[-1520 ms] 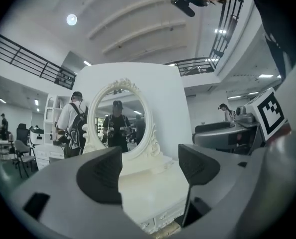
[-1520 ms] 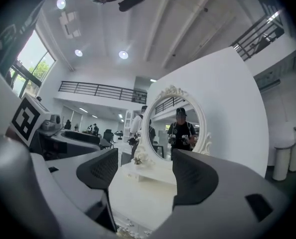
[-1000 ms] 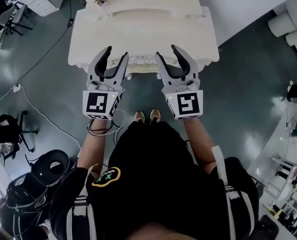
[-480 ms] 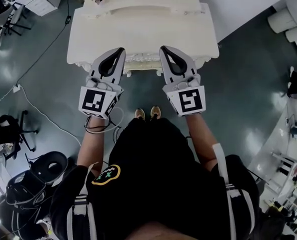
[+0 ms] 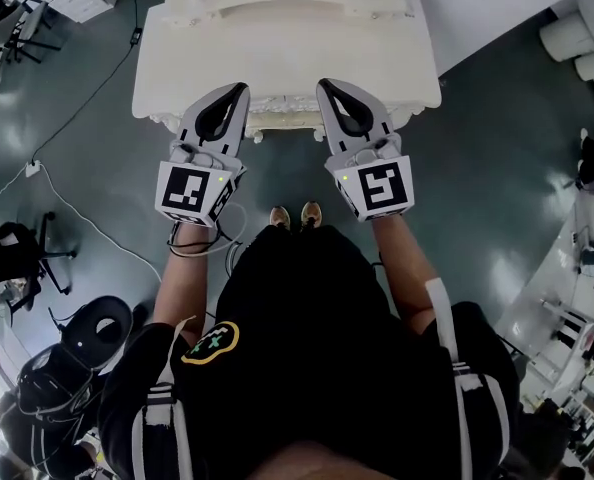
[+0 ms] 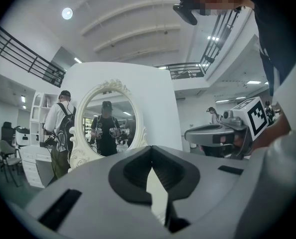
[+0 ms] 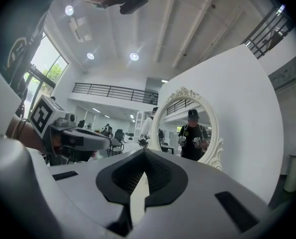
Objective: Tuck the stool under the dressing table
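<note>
The white dressing table [image 5: 277, 53] stands ahead of me, with its carved front edge [image 5: 287, 123] just beyond the gripper tips. No stool shows in any view. My left gripper [image 5: 242, 88] and right gripper [image 5: 322, 85] hover side by side over that front edge, both shut and empty. In the left gripper view the closed tips [image 6: 150, 147] point at the oval mirror [image 6: 108, 126], with the right gripper [image 6: 215, 131] alongside. The right gripper view has its closed tips [image 7: 144, 152] below the same mirror [image 7: 188, 133], and the left gripper [image 7: 78, 138] to the left.
My feet [image 5: 295, 215] stand on dark green floor just short of the table. A white cable [image 5: 77, 223] runs across the floor at left. Black bags and a chair [image 5: 72, 358] sit at lower left. White rolls [image 5: 577, 38] lie at upper right.
Both grippers went from open jaws to fully shut, with nothing between them. They edged slightly toward the dressing table's front edge.
</note>
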Motion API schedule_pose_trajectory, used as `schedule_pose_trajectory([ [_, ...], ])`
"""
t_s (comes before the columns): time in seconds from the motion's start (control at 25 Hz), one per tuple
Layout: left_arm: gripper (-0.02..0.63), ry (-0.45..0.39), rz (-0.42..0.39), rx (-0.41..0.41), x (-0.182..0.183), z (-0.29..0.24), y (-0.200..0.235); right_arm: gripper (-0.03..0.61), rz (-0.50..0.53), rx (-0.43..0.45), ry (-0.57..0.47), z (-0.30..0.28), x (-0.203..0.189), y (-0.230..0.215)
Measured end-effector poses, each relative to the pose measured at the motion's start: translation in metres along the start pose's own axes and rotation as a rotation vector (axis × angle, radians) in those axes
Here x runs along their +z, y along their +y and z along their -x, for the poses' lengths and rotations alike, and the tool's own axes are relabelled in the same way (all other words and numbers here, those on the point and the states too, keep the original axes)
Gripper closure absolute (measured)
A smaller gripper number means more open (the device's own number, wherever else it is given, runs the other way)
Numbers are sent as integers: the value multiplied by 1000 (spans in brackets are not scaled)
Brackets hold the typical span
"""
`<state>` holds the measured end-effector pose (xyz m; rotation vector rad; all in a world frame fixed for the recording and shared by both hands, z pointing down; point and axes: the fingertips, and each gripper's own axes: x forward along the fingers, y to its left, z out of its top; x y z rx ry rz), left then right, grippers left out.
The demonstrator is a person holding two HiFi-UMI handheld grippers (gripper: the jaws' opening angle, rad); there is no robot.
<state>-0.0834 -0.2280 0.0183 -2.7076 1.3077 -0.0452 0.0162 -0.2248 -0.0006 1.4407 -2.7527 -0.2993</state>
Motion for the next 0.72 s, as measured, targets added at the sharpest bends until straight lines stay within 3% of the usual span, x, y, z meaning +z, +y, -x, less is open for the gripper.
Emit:
schedule_pose_trajectory([
  [0.72,594,3,4,4,-6,-8,14,558,11,7,15,-17,-8,-2],
])
